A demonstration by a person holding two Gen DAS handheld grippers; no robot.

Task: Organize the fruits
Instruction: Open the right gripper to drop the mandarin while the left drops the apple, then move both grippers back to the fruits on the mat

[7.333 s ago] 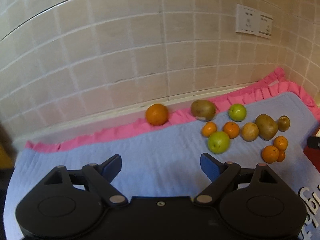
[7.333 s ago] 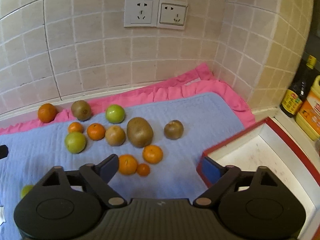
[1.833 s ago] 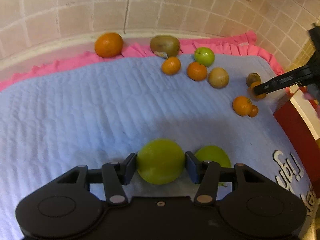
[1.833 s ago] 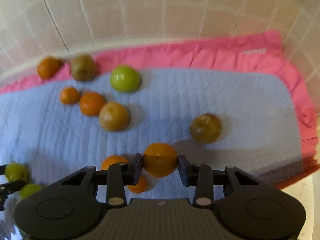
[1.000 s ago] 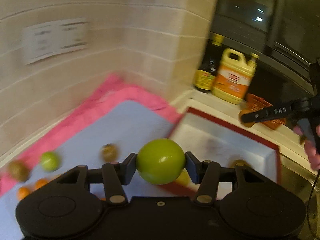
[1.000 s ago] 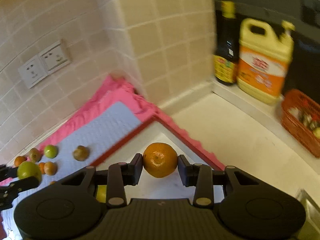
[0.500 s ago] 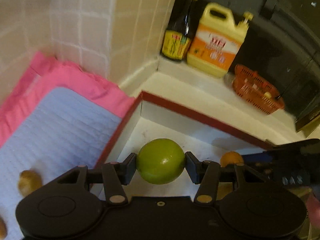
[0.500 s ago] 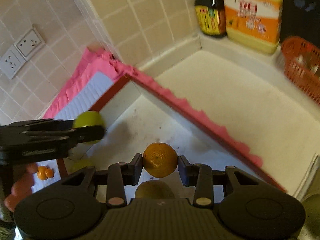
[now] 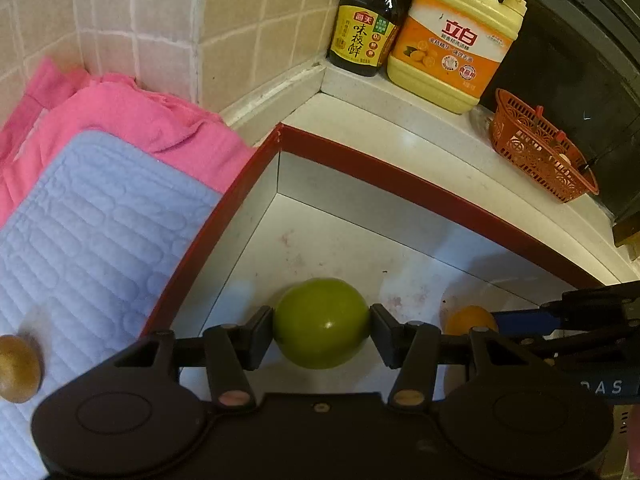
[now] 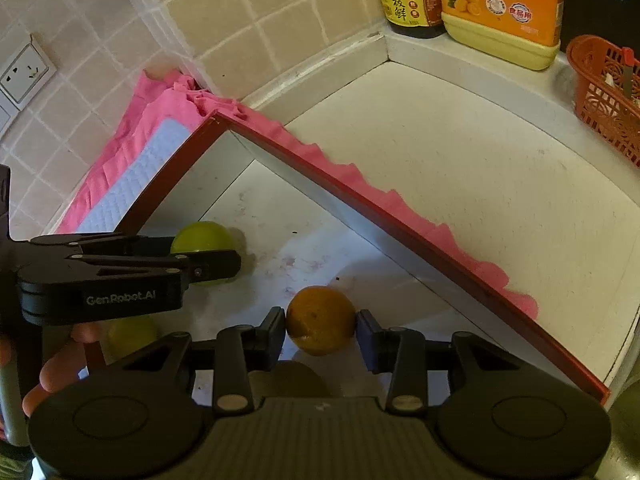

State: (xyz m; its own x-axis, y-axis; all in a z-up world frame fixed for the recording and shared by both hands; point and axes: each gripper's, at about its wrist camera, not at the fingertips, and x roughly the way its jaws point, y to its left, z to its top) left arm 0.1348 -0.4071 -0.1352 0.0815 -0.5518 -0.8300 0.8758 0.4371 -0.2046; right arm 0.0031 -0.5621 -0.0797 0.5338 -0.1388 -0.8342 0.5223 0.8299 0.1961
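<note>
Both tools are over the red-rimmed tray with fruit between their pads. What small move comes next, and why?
Probably release. The right tool has its orange low over the tray floor, with slight gaps at the pads, so opening wider and backing off seems right. The left tool grips its green fruit above the same tray and should follow.

Both grippers have left the blue mat (image 9: 92, 240), where they started empty with jaws wide, and now sit over the red-rimmed tray (image 9: 420, 188), lower inside it than half a second ago. The left gripper (image 9: 321, 326) carries the green fruit (image 9: 321, 323) it clamped on the mat. The right gripper (image 10: 321, 330) brought over an orange (image 10: 321, 320), now low over the tray floor (contact cannot be judged); its pads, earlier tight on the orange, show a slight gap on the right side. A second green fruit (image 10: 130, 336) and a brownish one (image 10: 288, 378) also lie in the tray now.
</note>
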